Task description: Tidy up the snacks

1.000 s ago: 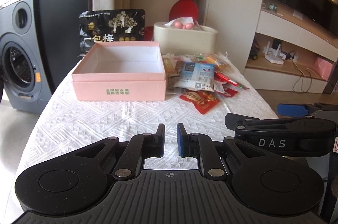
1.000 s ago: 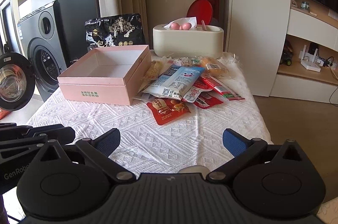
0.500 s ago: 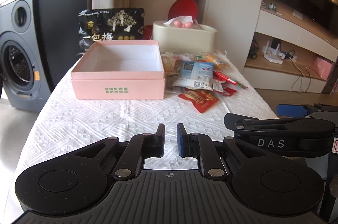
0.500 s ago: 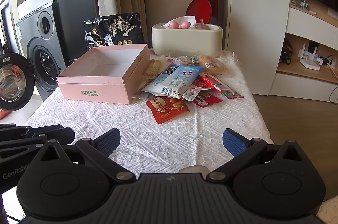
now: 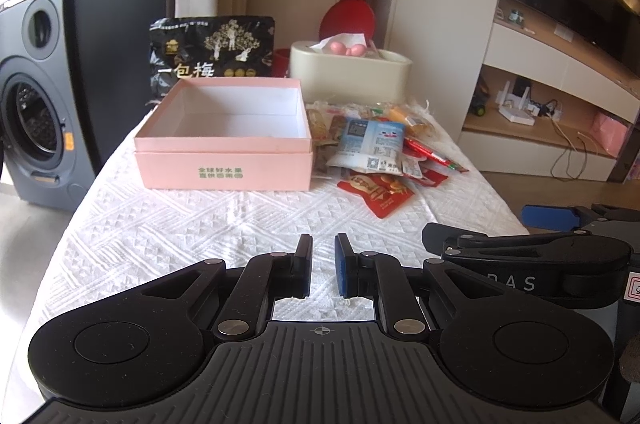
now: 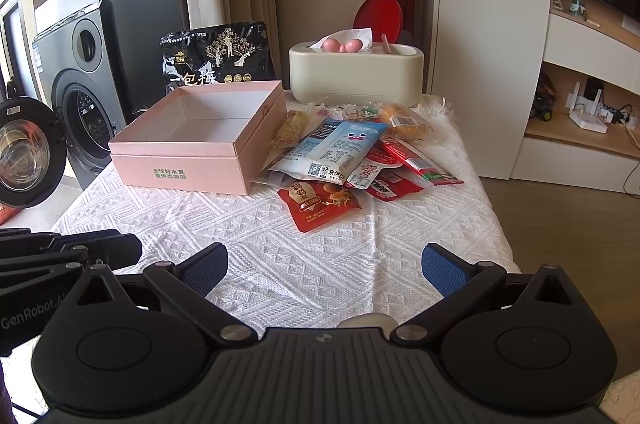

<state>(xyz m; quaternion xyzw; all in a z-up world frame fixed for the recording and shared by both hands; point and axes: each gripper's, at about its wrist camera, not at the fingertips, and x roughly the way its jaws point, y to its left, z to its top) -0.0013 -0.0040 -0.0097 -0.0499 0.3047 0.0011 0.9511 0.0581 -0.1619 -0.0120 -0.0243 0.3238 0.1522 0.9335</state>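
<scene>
Pink box (image 6: 200, 139) sits open and empty on my worktop (image 6: 280, 264), snack packets (image 6: 340, 159) heaped just beside its right wall, while my left gripper (image 5: 323, 272) holds its fingers together on nothing and my right gripper (image 6: 324, 266) keeps its fingers wide apart.

Bright daylight across the white tablecloth (image 5: 192, 224), washed out at centre. Sharp throughout, without motion blur. Strong fisheye bending at frame edges, dark vignetted corners. Dim upper right; small glare spots there.
</scene>
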